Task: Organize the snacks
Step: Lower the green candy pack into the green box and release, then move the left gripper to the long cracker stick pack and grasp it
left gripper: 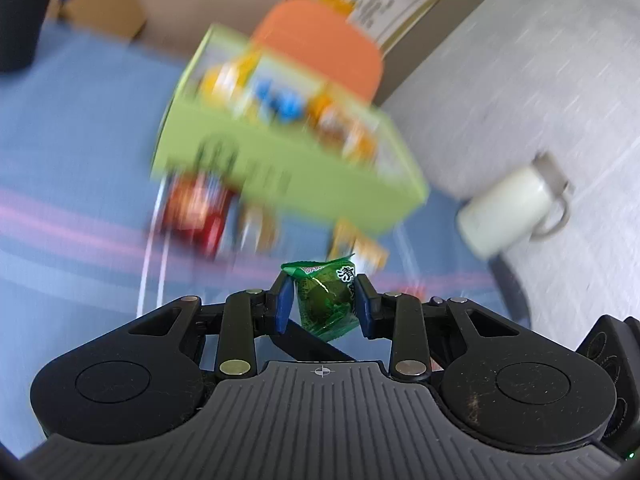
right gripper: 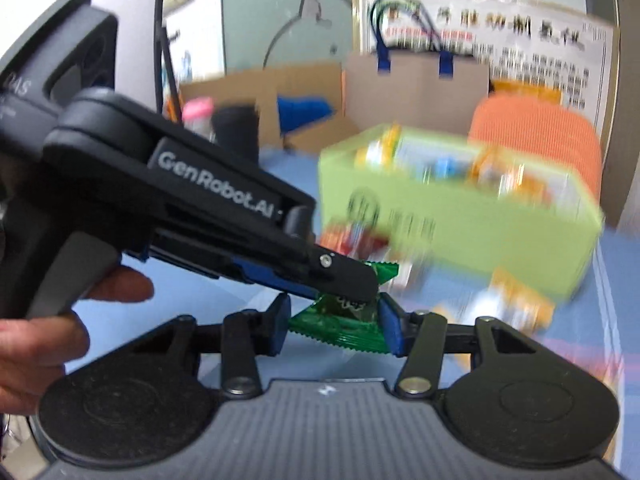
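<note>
In the left wrist view my left gripper (left gripper: 324,280) is shut on a green candy packet (left gripper: 326,304), which stands upright between the blue pads. In the right wrist view my right gripper (right gripper: 334,306) grips a green serrated packet (right gripper: 340,330) lying flat, its ends against both pads. The left gripper (right gripper: 360,288) reaches in from the left just above it, with a green wrapper corner (right gripper: 386,271) poking out past its tip. Whether the two wrappers touch I cannot tell. Beyond stands a blurred light-green box (left gripper: 280,152) (right gripper: 460,232) holding several snack packs.
Loose snacks lie in front of the box on the blue tablecloth (left gripper: 80,120): a red pack (left gripper: 192,208) and an orange pack (left gripper: 356,248). A white mug (left gripper: 508,208) lies at the right. An orange chair back (right gripper: 536,136) and paper bag (right gripper: 416,80) stand behind. A hand (right gripper: 40,340) holds the left gripper.
</note>
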`<state>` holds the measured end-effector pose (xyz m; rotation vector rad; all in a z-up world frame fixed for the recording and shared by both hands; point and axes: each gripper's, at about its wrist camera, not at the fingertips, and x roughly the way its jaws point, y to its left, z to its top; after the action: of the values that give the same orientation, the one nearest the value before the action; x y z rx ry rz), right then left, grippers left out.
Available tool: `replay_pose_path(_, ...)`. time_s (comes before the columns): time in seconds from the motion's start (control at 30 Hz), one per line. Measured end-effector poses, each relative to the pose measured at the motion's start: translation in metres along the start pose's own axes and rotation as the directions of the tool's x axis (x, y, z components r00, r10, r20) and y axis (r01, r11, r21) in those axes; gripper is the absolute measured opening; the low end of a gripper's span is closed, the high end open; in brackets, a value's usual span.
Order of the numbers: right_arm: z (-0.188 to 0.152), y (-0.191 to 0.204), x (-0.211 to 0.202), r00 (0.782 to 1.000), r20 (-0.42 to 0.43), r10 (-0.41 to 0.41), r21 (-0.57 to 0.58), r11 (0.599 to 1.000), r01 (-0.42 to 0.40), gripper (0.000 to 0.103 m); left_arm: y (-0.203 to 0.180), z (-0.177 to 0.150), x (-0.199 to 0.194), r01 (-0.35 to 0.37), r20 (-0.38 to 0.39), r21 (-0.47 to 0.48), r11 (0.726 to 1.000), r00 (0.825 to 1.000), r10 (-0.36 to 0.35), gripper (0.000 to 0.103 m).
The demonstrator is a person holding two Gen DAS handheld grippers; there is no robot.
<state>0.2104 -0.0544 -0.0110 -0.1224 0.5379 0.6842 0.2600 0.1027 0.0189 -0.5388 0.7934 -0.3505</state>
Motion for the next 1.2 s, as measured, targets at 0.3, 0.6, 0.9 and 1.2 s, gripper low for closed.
replay_pose_path(0.3,0.109,-0.067,0.091,0.997,0.073,0.003,-0.008,1.000,-0.002,0.056,-0.003,0.132,0.056,-0.056,0.104,0.038,0.998,0.993,0.052,0.010)
replay_pose_path(0.6,0.098,-0.101,0.172,0.999,-0.032,0.022,0.083,0.996,-0.019,0.066,0.043,0.149,0.133,-0.109,0.017,0.044,0.993,0.994,0.108,0.010)
replay_pose_path(0.9,0.107,-0.093,0.130,0.998,0.056,-0.024,0.032,0.999,0.022,0.101,0.028,0.146,0.045,-0.062,0.205,0.038,0.997,0.977,0.053,0.066)
replay_pose_path(1.2,0.071,-0.095,0.034,0.982,0.123,-0.143,0.035,0.990,0.140,0.103,0.014,0.077,-0.024,-0.009,0.230,0.059,0.998,0.973,-0.005,0.074)
